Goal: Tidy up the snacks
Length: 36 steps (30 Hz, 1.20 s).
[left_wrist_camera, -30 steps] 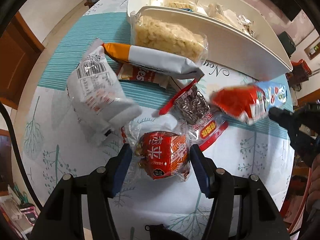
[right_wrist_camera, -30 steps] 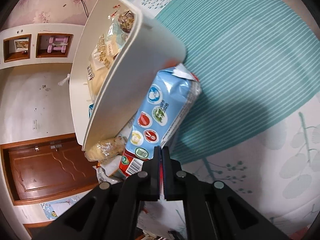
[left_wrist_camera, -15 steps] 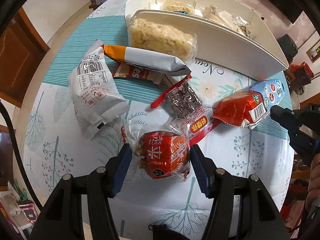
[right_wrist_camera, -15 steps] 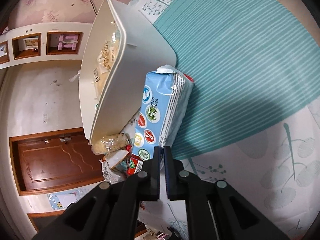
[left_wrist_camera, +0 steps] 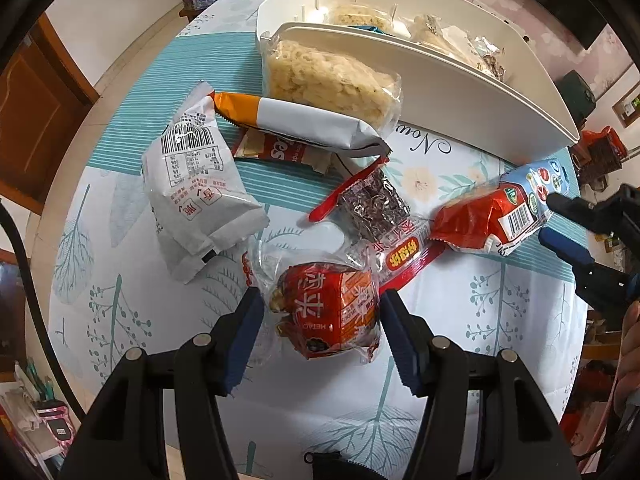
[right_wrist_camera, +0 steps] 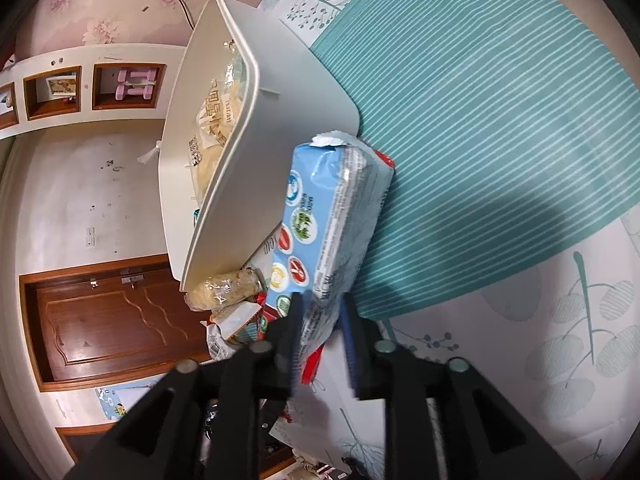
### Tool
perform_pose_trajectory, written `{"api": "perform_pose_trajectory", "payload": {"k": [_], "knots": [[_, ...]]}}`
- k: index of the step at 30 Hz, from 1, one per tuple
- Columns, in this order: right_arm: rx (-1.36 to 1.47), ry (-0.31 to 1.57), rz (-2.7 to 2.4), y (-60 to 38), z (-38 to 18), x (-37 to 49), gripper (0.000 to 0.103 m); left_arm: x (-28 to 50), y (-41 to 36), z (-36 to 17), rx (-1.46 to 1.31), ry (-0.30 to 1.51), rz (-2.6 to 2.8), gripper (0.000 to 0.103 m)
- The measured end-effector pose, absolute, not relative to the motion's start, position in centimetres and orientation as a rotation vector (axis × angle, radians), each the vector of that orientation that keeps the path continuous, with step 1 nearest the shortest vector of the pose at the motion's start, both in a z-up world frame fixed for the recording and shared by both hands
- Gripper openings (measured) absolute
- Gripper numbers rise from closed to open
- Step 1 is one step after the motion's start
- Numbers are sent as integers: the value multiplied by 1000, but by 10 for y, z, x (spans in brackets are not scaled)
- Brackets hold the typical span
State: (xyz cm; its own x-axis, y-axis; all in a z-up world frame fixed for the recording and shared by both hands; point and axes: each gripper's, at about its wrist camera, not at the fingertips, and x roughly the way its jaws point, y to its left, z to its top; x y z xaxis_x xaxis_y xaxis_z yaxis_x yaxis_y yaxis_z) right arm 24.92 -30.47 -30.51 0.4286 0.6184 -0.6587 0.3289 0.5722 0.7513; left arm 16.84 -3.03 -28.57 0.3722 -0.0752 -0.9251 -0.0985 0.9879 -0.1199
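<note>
A red walnut snack bag (left_wrist_camera: 326, 312) sits between the fingers of my left gripper (left_wrist_camera: 322, 320), whose jaws stand wide beside it, open. A blue and red biscuit pack (left_wrist_camera: 500, 212) lies on the table right of it; it also shows in the right wrist view (right_wrist_camera: 324, 220). My right gripper (right_wrist_camera: 320, 320) has its jaws parted around the pack's near end; it appears in the left wrist view (left_wrist_camera: 560, 220) too. A white organizer bin (left_wrist_camera: 460, 80) holding several snacks stands behind.
Loose on the round table are a white bag (left_wrist_camera: 192, 184), an orange and white pack (left_wrist_camera: 304, 120), a clear pasta-like bag (left_wrist_camera: 328, 80), a red wrapper (left_wrist_camera: 280, 152) and a dark seaweed pack (left_wrist_camera: 376, 208). The table edge (left_wrist_camera: 80, 184) curves at left.
The right gripper set the blue and red pack down on the table and opened its jaws. The left gripper pulled back slightly with the red bag still between its fingers.
</note>
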Motion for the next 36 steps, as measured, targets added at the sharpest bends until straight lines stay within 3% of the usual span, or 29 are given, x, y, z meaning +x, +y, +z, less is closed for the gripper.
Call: {"api": "perform_pose_trajectory", "payload": {"k": [5, 9, 13, 29, 31, 36], "knots": [[1006, 1166, 216, -297, -301, 256, 39, 169, -29, -286, -168, 1194, 1, 59], [996, 1177, 184, -288, -298, 265, 55, 172, -27, -286, -173, 1202, -21, 59], [977, 1190, 138, -280, -298, 274, 61, 174, -25, -285, -177, 1212, -48, 59], [938, 1240, -4, -269, -313, 288, 61, 179, -16, -284, -216, 1240, -94, 59], [941, 1238, -9, -271, -313, 286, 55, 175, -17, -284, -220, 1234, -80, 59], [929, 1237, 26, -276, -313, 281, 50, 168, -20, -282, -233, 1221, -45, 59]]}}
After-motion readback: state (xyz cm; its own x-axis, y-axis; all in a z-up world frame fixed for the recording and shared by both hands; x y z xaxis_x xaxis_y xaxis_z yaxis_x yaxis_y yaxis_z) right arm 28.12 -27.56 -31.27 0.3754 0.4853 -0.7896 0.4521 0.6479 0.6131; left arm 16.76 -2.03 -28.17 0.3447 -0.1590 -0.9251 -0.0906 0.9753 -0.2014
